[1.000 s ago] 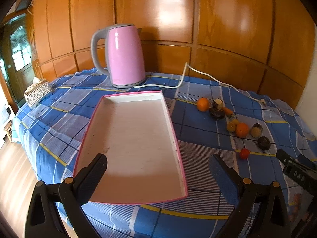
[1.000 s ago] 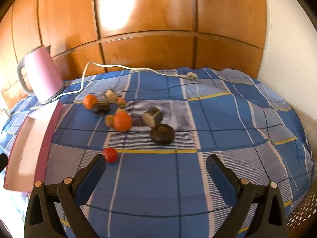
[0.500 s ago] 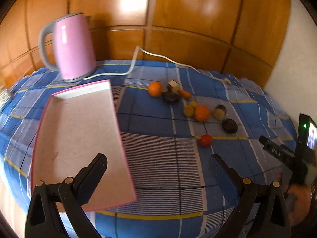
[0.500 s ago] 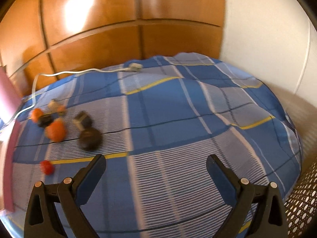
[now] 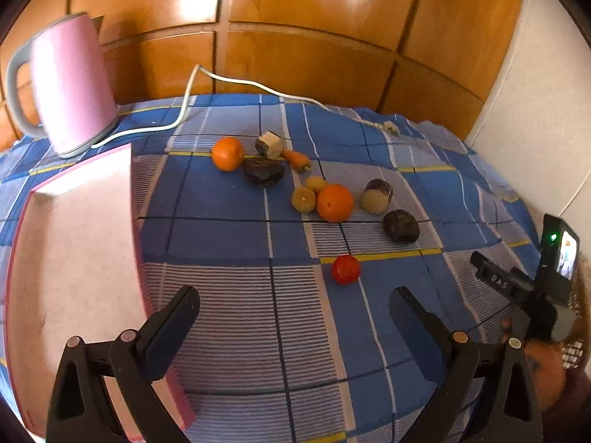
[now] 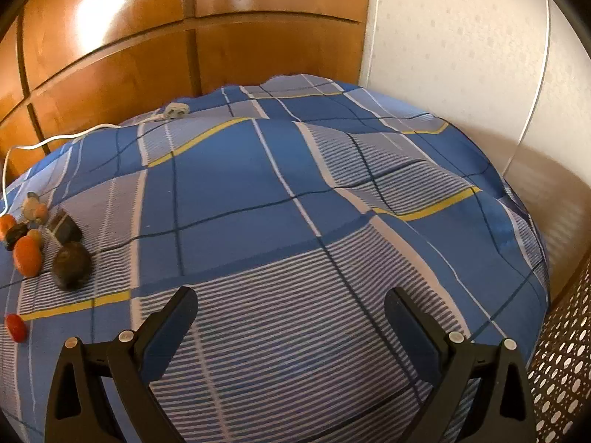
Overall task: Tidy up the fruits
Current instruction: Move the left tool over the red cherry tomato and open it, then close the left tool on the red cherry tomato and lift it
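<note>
A loose group of fruits and vegetables lies on the blue checked cloth: two oranges (image 5: pixel 334 202), a small red tomato (image 5: pixel 345 269), two small yellow fruits (image 5: pixel 303 199), dark round pieces (image 5: pixel 400 226), a carrot (image 5: pixel 296 158). An empty pink-rimmed tray (image 5: pixel 66 258) lies at the left. My left gripper (image 5: pixel 293 312) is open and empty, above the cloth just short of the tomato. My right gripper (image 6: pixel 290 312) is open and empty over bare cloth; the fruits (image 6: pixel 71 264) sit at that view's far left edge. The right gripper also shows at the left wrist view's right edge (image 5: pixel 517 288).
A pink kettle (image 5: pixel 70 85) stands at the back left, its white cord (image 5: pixel 236 85) trailing across the cloth to a plug (image 6: pixel 176 110). Wood panelling runs behind. A white wall and a perforated brown surface (image 6: pixel 565 350) border the right side.
Both views have swung to the right. The tray slid toward the left edge of the left view and the fruits moved toward its centre. The right view left the fruits behind.
</note>
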`<state>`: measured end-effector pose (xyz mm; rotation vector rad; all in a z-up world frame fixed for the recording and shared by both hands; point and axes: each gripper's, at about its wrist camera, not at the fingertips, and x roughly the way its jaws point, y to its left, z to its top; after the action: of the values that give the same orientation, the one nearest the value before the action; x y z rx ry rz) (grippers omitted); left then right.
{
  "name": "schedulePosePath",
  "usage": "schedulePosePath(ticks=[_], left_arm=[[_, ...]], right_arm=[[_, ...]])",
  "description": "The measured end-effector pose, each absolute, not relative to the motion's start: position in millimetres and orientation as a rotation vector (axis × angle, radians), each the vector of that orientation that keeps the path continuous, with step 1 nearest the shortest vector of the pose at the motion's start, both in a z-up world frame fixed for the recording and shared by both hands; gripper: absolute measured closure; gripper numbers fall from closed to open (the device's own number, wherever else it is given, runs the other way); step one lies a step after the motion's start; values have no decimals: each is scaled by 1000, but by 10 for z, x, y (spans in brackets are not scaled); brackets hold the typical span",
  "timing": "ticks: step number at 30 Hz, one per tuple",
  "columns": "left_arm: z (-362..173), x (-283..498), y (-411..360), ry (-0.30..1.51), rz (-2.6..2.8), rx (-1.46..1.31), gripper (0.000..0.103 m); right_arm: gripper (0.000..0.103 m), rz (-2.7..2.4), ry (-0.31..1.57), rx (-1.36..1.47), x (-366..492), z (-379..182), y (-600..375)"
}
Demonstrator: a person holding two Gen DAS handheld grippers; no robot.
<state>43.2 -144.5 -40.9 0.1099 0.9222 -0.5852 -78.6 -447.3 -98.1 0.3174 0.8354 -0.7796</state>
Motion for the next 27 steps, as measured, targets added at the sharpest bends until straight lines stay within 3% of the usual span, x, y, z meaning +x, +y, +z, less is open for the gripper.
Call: schedulePosePath(ticks=[11,19,23,27], left_arm=[[-570,546,-1675,972,-569,138,3],[-654,639,-1909,993,-604,157,28],[-741,679,-2008,1007,-608,178,35],[-835,718,-2048,1032,-611,169,55]], right_arm=[[0,-778,848,336,-811,-1076,-4540],[1,-812,845,350,-819,-1085,-4597],[1,-810,845,344,-807,-1084,-4583],[1,-799,844,329,-792,-1084,-4548]])
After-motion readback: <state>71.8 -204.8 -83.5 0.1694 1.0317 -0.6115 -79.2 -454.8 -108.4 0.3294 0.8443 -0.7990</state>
